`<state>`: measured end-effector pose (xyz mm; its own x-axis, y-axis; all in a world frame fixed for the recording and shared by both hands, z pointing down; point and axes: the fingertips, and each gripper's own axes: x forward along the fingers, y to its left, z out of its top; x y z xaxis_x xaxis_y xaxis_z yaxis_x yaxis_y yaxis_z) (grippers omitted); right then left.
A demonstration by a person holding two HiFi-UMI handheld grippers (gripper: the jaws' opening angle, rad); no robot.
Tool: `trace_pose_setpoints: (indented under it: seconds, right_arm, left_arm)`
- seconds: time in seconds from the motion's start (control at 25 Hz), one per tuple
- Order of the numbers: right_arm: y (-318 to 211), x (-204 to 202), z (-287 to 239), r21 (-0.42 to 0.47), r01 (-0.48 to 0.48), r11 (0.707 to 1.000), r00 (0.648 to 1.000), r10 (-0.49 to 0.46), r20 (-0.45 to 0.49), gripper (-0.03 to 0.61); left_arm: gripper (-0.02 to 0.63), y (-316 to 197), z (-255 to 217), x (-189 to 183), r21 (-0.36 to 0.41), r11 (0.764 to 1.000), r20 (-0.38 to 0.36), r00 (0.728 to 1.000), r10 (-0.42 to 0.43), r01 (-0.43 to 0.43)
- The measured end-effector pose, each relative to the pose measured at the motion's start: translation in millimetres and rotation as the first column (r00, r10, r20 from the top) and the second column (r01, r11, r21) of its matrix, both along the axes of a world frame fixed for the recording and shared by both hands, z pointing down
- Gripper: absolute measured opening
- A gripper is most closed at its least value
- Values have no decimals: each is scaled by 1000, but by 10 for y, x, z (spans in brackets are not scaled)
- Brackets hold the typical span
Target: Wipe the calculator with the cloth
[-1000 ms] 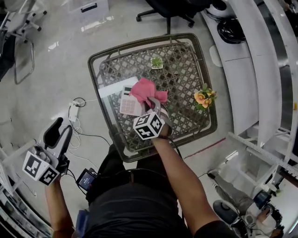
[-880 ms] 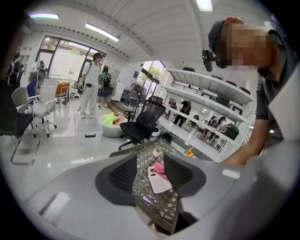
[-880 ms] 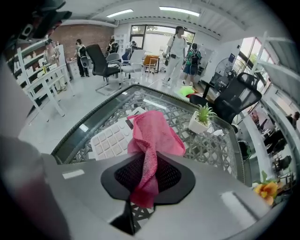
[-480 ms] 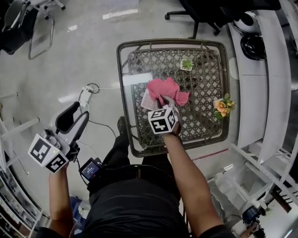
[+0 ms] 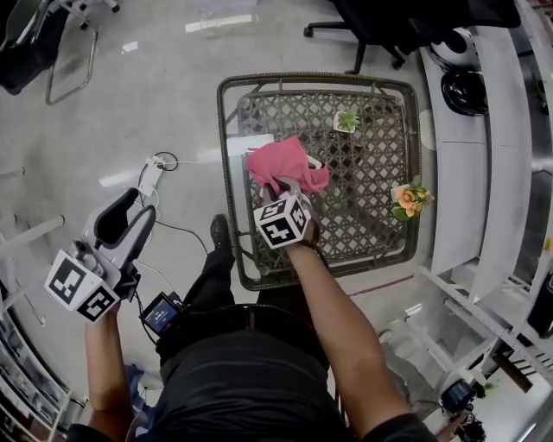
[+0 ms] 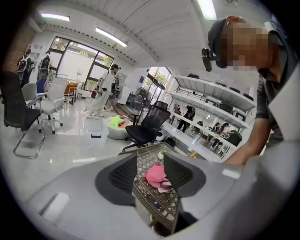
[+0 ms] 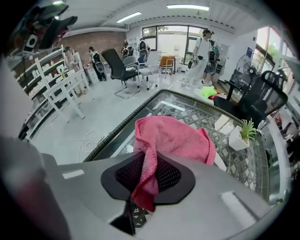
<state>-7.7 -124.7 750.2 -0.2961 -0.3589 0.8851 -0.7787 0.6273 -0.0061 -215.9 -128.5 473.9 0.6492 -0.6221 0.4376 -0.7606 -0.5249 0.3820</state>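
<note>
Head view: my right gripper (image 5: 288, 192) stands over the left half of the worktop (image 5: 321, 79), jaws together and clamped on a fold of the pink cloth (image 5: 278, 162). The cloth spreads out from the jaws toward the far side. It covers the calculator (image 7: 217, 162), of which only a pale edge shows past the cloth's right side in the right gripper view.

Edges and clearance:
- The cloth lies near the left rim. A sheet of paper (image 5: 251, 143) runs from under it toward that rim.
- Open lattice lies to the right of the cloth, up to the orange flowers (image 5: 408, 198) beside the right rim.
- A small potted plant (image 5: 346, 121) stands toward the far rim, apart from the cloth.
- The strip along the near rim carries only my right forearm.

My left gripper (image 5: 134, 216) hangs over the floor, well apart from the left rim. Its jaws are apart with nothing between them. In the left gripper view the worktop and the cloth show far off through the gap.

Surroundings:
- A power strip with cables (image 5: 154, 177) lies on the floor between my left gripper and the worktop.
- An office chair (image 5: 380, 22) stands just beyond the far rim.
- A white counter (image 5: 484, 173) runs along the right side, close to the right rim.
</note>
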Motion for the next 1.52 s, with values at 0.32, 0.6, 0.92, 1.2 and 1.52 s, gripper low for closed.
trace_pose_setpoints:
  seconds: [0.32, 0.6, 0.92, 1.2, 1.52]
  right_arm:
    - [158, 234, 32, -11, 3, 1000, 999, -4, -43, 56]
    - [371, 697, 86, -38, -62, 997, 993, 58, -107, 57]
    - [564, 1388, 126, -83, -270, 959, 955, 256, -150, 57]
    - [758, 2013, 70, -113, -403, 908, 900, 371, -230, 60]
    - [961, 2355, -239, -162, -541, 825, 840, 520, -158, 101]
  left_arm:
    - [190, -21, -57, -116, 7, 1000, -6, 1000, -10, 10]
    - [190, -57, -151, -141, 32, 999, -18, 1000, -5, 5]
    - [190, -68, -269, -197, 58, 998, -45, 999, -8, 11]
    - [190, -98, -447, -240, 92, 996, -53, 999, -3, 8]
    - [190, -96, -701, -333, 135, 991, -62, 998, 10, -1]
